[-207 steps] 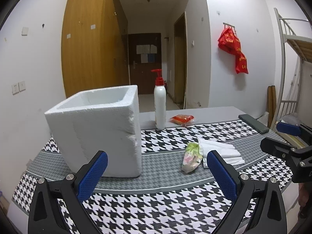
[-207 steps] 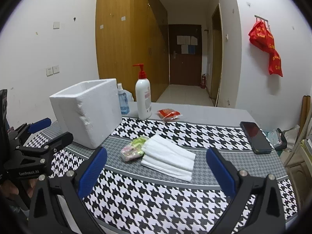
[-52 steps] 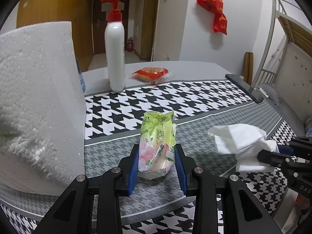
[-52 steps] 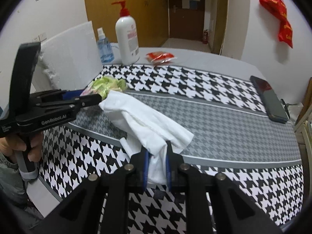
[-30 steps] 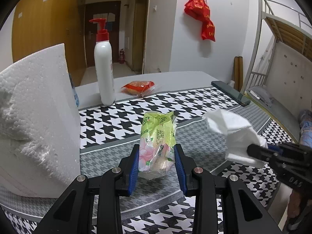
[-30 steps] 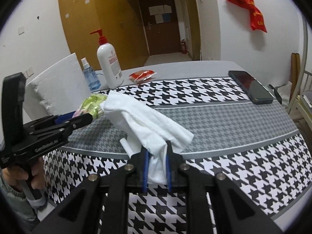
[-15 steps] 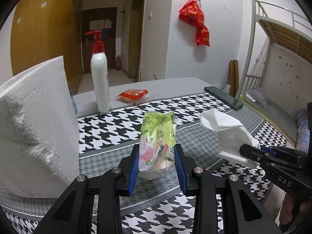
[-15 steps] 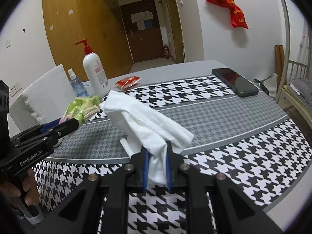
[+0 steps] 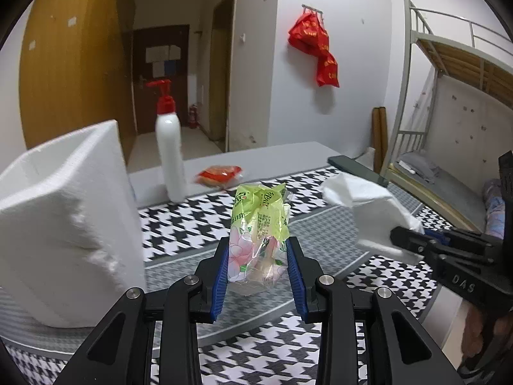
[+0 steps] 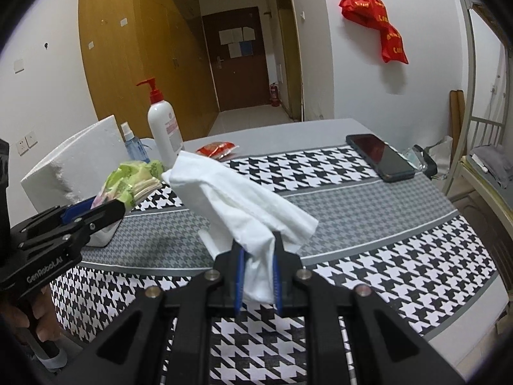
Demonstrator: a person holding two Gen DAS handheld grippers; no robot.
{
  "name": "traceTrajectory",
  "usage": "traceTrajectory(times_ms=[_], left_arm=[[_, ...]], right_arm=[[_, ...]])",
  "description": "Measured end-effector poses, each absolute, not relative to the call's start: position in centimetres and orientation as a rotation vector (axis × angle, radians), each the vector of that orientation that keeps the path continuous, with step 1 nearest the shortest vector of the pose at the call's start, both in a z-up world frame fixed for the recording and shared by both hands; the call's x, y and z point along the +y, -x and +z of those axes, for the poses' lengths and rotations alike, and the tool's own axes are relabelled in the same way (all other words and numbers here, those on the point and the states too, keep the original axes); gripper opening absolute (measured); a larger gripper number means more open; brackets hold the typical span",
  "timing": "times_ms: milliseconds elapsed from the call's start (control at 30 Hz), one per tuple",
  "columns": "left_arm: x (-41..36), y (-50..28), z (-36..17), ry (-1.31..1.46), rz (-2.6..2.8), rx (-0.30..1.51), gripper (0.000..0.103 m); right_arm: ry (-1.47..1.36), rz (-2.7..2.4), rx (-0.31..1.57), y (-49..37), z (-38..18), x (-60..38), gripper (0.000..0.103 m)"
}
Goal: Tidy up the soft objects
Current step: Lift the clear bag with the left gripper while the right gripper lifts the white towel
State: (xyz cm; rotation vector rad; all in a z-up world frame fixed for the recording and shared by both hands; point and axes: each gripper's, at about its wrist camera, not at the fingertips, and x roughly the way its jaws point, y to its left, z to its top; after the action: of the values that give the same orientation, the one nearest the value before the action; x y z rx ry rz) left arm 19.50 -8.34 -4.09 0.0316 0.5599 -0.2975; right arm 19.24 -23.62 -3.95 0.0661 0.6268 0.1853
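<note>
Here, at the left of the left wrist view, a white foam box [image 9: 64, 224] is filling the frame, standing on the houndstooth table [image 9: 179, 224]. Behind it, left of centre, a pump bottle [image 9: 169, 147] is standing, with a red packet [image 9: 219, 175] lying just to its right. In the lower centre our left gripper [image 9: 258, 268] is squeezing a green tissue pack [image 9: 259, 224], holding it upright and clear of the table. At the right of that frame our right gripper [image 9: 413, 240] is coming in from the edge, pinching a white cloth [image 9: 362, 205].

In the right wrist view, the left gripper [image 10: 105, 207] is sitting at the left edge with the pack in front of the box. In the centre we are clamping the cloth, which is draping up and left from our right gripper. At the right a phone [image 10: 380, 157] is lying on the table.
</note>
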Motion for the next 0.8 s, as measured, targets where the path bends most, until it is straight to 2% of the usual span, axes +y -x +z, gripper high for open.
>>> traceTrajectory(times_ms=[800], left_arm=[[-5.2, -15.8, -0.6, -0.022, -0.231, 0.453, 0.036]], right_arm=[[-0.048, 0.257, 0.529, -17.3, 0.4, -21.0, 0.018]])
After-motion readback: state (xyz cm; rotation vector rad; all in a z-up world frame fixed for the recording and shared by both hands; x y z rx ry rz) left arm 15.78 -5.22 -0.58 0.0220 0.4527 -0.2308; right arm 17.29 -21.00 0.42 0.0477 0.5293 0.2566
